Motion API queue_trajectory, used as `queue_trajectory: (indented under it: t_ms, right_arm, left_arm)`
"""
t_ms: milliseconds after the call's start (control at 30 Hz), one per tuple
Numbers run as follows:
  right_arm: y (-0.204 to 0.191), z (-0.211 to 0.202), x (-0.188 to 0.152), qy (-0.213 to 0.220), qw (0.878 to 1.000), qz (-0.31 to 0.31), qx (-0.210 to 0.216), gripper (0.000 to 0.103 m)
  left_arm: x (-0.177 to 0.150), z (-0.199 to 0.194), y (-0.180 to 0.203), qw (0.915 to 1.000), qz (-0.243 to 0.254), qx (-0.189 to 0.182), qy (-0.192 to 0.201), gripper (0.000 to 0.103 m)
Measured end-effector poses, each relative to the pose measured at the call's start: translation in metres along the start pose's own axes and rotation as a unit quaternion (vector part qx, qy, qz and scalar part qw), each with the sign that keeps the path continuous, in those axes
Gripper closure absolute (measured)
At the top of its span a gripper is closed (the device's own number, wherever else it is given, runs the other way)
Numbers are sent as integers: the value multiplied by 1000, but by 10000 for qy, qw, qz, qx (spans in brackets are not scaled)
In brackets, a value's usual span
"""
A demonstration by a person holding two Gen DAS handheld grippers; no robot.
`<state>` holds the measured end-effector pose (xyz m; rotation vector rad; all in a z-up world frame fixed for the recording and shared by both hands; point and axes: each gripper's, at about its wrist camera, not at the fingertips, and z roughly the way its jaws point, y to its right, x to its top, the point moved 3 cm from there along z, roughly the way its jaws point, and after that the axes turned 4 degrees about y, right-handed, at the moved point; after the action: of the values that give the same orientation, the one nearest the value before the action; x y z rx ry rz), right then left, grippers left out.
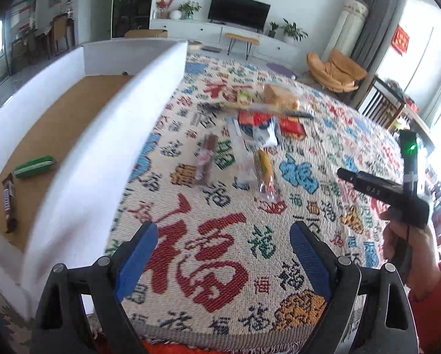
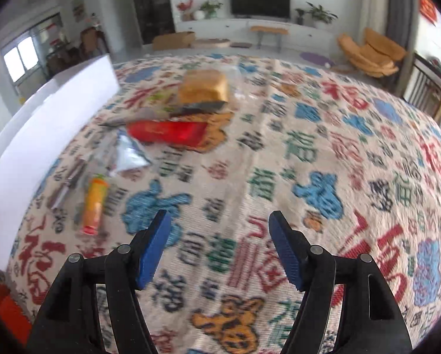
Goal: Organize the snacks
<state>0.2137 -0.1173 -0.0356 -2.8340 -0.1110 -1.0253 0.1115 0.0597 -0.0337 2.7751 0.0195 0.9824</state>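
Observation:
A pile of snacks lies on the patterned cloth [image 1: 220,250]: a brown bar [image 1: 206,159], an orange-yellow packet [image 1: 266,171], a silver pouch [image 1: 264,134], a red packet [image 1: 291,124] and a bagged bread loaf [image 1: 280,96]. A white box [image 1: 102,135] on the left holds a green packet [image 1: 34,165] and a chocolate bar [image 1: 9,203]. My left gripper [image 1: 223,236] is open over the cloth, nothing between its blue pads. My right gripper [image 2: 220,221] is open too, empty, right of the orange-yellow packet [image 2: 94,203]; the red packet [image 2: 167,131] and loaf [image 2: 204,85] lie farther off.
In the left wrist view the other handheld gripper [image 1: 385,188] and a hand with a red sleeve [image 1: 435,295] are at the right. Beyond the table stand a TV cabinet [image 1: 238,32], a small bench [image 1: 242,39] and an orange chair [image 1: 335,70].

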Motion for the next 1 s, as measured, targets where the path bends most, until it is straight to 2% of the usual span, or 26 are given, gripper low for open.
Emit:
queue_trajectory:
  t_ms: [100,200,267,300,367,400,500,767,1000]
  right_arm:
    - [40,15,-5,-97,9983,234,-527,31]
    - [59,20,1,-40,9969,302,-720,31]
    - [66,30,9,-41,9953,259,-928,23]
    - [68,34,11,3,9950,223,-976,16]
    - [75,40,13,4,9961,374,-795,11]
    - [77,41,14,-15,9962,423,-759,8]
    - [76,42,15,-37,9961,396,-783,7]
    - [73,42,12,-34,9963,394,-764,6]
    - [84,62,32,-62,9978,287,-602,4]
  left_arm:
    - [-4,40,15,9996,-50,227,-169,13]
    - [-2,68,18,9991,-132,386,-101,13]
    - [1,83,15,9985,-151,524,-93,13]
    - [2,90,14,9981,-136,605,-48,12]
    - [4,96,16,9967,76,781,209,2]
    - [5,101,17,9966,120,814,104,0]
    - [11,108,19,9962,271,817,103,0]
    - [12,109,17,9968,242,748,117,0]
    - [11,107,16,9971,220,714,129,0]
